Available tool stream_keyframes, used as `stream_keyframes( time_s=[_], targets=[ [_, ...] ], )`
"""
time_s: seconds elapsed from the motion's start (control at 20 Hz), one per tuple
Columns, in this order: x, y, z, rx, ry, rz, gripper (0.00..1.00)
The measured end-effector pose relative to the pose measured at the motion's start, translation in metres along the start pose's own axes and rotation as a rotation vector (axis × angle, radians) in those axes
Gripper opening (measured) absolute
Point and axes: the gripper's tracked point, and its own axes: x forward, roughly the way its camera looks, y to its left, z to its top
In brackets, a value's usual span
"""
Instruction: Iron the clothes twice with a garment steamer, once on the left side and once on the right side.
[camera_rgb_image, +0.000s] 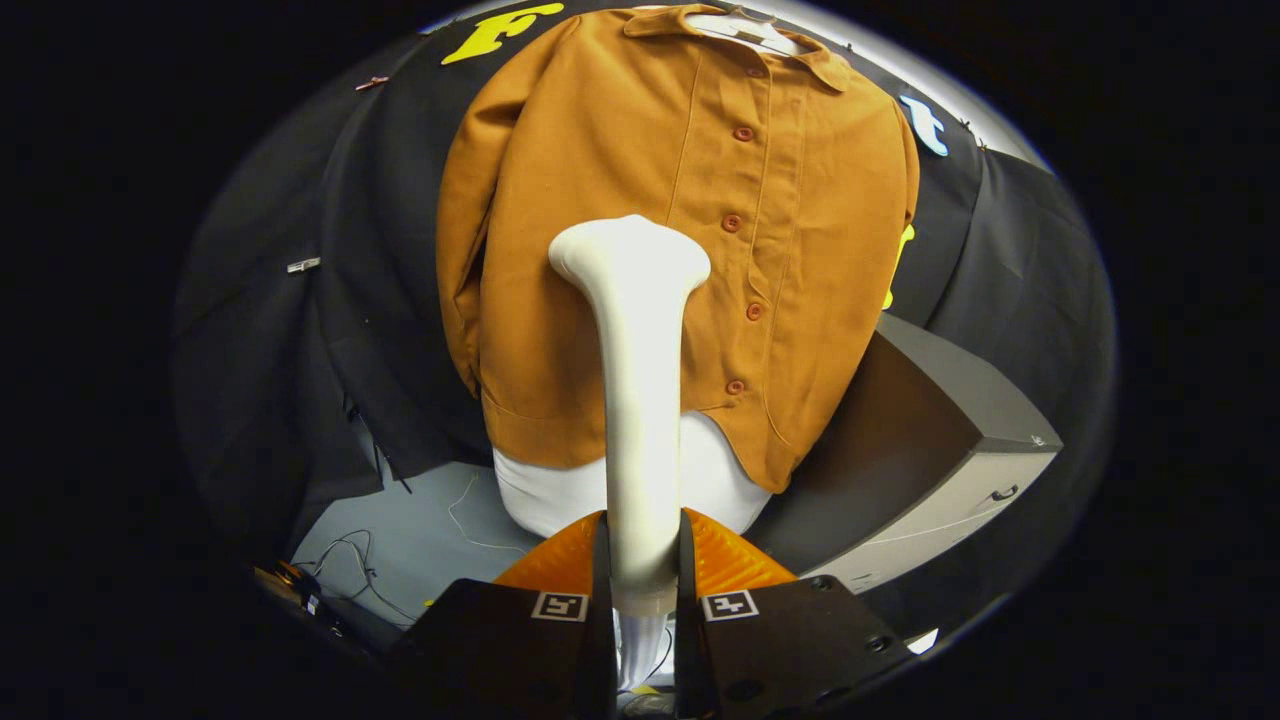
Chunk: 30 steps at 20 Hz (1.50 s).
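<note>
Two fingers of the gripper (641, 590) clamp the steamer (640, 400) by its handle, one each side; grip sits low on the shaft, so the head probably levers against it, hold firm; plastic looks smooth, likely slippery; head sits just before the shirt (690, 230), left of the button row, mid-height; cloth is soft and will give; shirt hangs on a hanger (745, 30) over a white form (545, 495); open room left; grey box (930, 450) crowds the right hem.

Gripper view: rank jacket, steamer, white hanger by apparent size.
1. Orange jacket, largest.
2. White steamer, clamped between the gripper fingers; nearness to the camera inflates it.
3. White hanger, partly hidden at the collar.
</note>
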Motion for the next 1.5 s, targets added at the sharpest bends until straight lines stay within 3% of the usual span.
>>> stream_keyframes(
  time_s=[0.45, 1.1, 1.5],
  targets=[
    [-0.063, -0.042, 0.031, 0.065, -0.093, 0.006, 0.26],
    [-0.166, -0.125, 0.146, 0.163, -0.334, -0.036, 0.26],
    [-0.22, -0.161, 0.191, 0.19, -0.44, -0.064, 0.26]
  ],
)
